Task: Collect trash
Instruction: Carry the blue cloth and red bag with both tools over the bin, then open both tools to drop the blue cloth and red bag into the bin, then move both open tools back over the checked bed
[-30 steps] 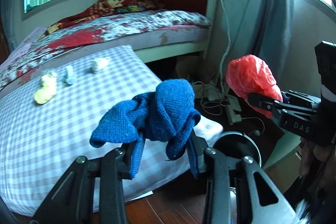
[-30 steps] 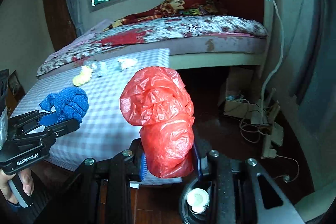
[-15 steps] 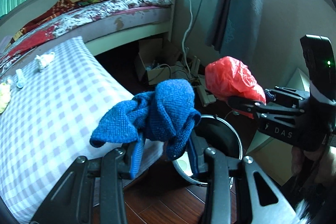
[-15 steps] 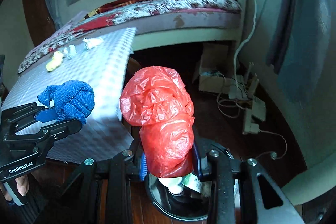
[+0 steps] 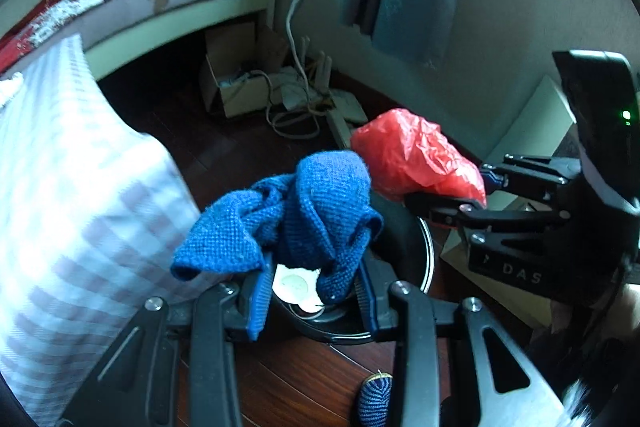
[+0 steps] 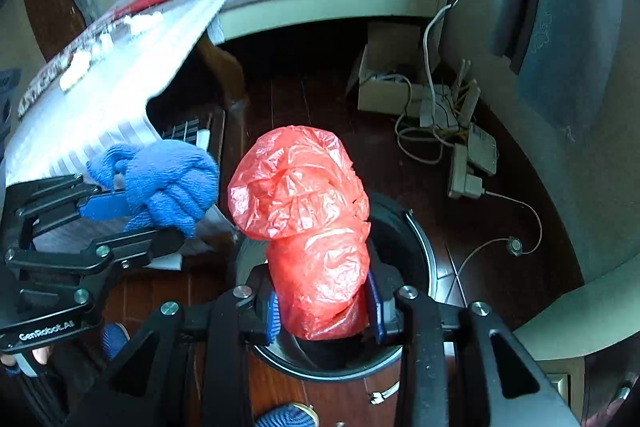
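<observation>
While the left gripper [image 5: 310,301] clamps a crumpled blue cloth [image 5: 296,219], only the right wrist view shows the right gripper [image 6: 324,311] pinching the red bag [image 6: 308,223] upright, lengthwise along its fingers, over the black bin's rim [image 6: 424,247].

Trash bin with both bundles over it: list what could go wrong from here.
1. The blue cloth in the left hand-held gripper drapes wide; a loose end could catch on the bin rim.
2. The red plastic bag in the right hand-held gripper is light and might drift outside.
3. The two bundles nearly touch and could collide.
</observation>
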{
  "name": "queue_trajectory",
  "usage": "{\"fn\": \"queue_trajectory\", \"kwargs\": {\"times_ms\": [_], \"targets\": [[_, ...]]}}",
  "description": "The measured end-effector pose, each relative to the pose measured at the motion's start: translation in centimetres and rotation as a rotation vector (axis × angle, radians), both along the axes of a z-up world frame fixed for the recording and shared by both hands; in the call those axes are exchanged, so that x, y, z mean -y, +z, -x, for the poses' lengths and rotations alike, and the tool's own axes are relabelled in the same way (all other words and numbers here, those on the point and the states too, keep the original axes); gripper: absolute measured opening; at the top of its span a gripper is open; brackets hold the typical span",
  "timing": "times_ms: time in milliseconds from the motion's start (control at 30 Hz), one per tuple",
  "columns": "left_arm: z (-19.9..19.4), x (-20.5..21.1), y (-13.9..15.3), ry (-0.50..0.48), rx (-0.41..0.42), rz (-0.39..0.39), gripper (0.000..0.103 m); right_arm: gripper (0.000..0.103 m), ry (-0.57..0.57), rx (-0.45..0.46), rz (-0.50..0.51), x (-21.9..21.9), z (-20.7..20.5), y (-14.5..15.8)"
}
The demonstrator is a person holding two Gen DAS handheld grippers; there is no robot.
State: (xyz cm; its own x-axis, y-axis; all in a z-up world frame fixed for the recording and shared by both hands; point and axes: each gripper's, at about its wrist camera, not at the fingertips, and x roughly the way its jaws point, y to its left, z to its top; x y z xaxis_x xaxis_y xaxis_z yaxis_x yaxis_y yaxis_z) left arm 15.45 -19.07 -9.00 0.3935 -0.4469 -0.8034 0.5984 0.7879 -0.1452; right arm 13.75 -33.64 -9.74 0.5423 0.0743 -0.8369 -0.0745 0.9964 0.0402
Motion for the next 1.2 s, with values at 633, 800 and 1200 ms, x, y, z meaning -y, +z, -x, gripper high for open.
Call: {"fn": "queue_trajectory", "kwargs": {"times_ms": [633, 800, 1200], "targets": [[-1.2, 0.7, -6.0, 0.077, -0.103, -0.048, 0.096, 0.092, -0.045, -0.180, 0.132, 2.1, -0.3, -6.7], [-0.9, -0.7, -5.7, 0.141, -0.050, -0.080, 0.100, 0.102, -0.054, -0.158, 0.198, 1.9, -0.4, -6.4], [-1.0, -1.9, -4.0, 0.166, 0.003, -0.076, 0.100, 0.102, -0.054, -0.115, 0.224, 0.9, 0.0, -4.9]]}}
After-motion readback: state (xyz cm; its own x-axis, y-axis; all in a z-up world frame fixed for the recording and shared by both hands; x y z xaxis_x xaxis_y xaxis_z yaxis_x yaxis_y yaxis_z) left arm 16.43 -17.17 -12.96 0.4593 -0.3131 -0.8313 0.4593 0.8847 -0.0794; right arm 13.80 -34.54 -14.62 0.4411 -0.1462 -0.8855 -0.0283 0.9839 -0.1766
